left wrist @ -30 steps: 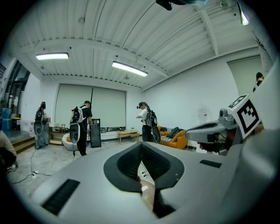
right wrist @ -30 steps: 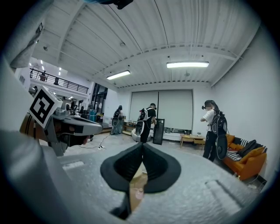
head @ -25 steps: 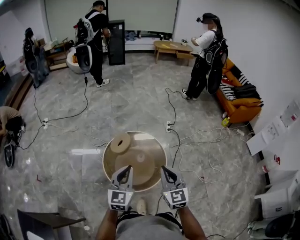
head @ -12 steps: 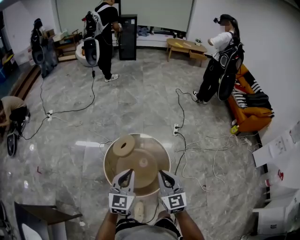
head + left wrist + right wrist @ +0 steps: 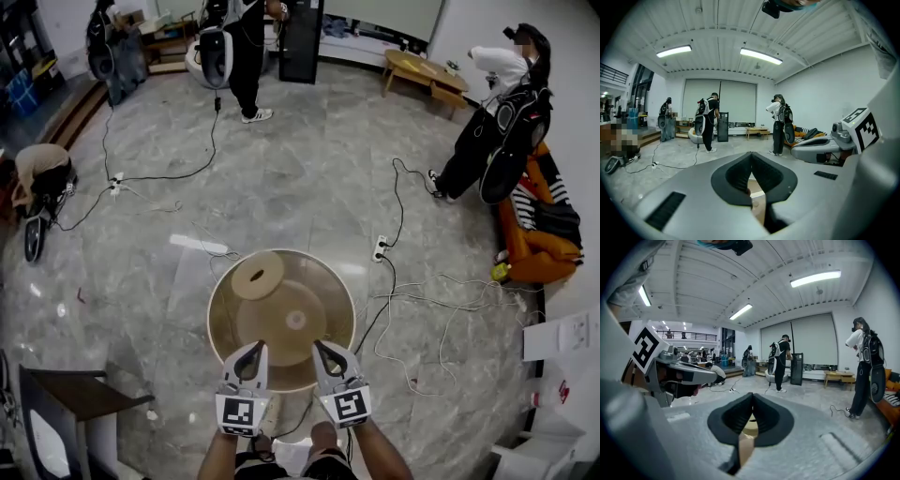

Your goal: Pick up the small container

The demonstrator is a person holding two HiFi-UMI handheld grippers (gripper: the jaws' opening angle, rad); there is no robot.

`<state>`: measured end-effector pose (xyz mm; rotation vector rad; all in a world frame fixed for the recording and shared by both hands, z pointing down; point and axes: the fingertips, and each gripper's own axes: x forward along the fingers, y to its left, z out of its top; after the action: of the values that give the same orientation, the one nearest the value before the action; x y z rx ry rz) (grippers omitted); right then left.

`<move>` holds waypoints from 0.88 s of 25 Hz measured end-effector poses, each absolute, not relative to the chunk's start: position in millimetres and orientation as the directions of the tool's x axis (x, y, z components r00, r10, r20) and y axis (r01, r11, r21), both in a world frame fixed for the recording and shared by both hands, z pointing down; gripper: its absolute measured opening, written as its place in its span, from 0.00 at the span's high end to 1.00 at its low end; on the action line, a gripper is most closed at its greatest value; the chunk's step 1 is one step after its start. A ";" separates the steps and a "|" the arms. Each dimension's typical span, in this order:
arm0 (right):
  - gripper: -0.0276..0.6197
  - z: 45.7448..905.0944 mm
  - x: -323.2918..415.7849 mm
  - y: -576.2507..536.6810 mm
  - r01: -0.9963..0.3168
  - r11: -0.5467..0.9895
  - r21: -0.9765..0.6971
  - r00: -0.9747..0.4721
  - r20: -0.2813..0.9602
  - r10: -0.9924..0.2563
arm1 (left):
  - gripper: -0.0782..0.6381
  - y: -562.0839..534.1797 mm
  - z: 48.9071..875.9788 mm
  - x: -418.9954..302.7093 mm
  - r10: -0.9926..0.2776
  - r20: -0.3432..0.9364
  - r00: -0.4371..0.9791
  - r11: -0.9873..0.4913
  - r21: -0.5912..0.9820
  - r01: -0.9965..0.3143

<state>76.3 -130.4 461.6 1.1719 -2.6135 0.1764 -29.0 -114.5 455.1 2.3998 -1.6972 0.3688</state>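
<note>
A round wooden table [image 5: 225,323] stands right in front of me. On it lie a small pale round container [image 5: 295,320] near the middle and a larger tan disc-shaped piece [image 5: 258,277] at the far left. My left gripper [image 5: 251,349] [image 5: 751,157] and right gripper [image 5: 322,347] [image 5: 752,399] hover side by side over the table's near rim. Both are shut with nothing between the jaws. The small container lies just beyond and between them, untouched. Each gripper view looks out level across the room, with only a sliver of wood below the jaws.
Cables [image 5: 441,305] and a power strip [image 5: 380,248] trail over the marble floor to the right of the table. A dark low table [image 5: 80,398] stands at my near left. Two people [image 5: 497,131] stand further off, one [image 5: 37,173] crouches at the left. An orange sofa [image 5: 534,253] lines the right wall.
The head view has tipped down and closed in, so the table now sits higher and fuller in view. Both grippers stay shut, side by side at the near rim.
</note>
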 end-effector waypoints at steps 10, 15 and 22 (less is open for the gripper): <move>0.95 591.8 63.2 -185.2 -0.676 0.737 -0.023 -0.690 0.370 -0.622 | 0.87 -163.0 574.7 -38.5 -0.898 0.384 0.217 -0.191 0.106 -0.976; 0.95 652.2 52.6 -203.3 -0.645 0.764 -0.021 -0.704 0.406 -0.583 | 0.87 -174.2 637.2 -46.7 -0.890 0.409 0.201 -0.166 0.120 -0.979; 0.95 727.7 50.1 -224.4 -0.639 0.768 -0.035 -0.703 0.431 -0.565 | 0.87 -189.4 713.2 -48.2 -0.876 0.439 0.201 -0.149 0.151 -0.977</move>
<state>50.1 -224.4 727.7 0.9155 -2.5642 0.2548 -48.2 -189.4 713.2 2.0858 -1.7285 0.3469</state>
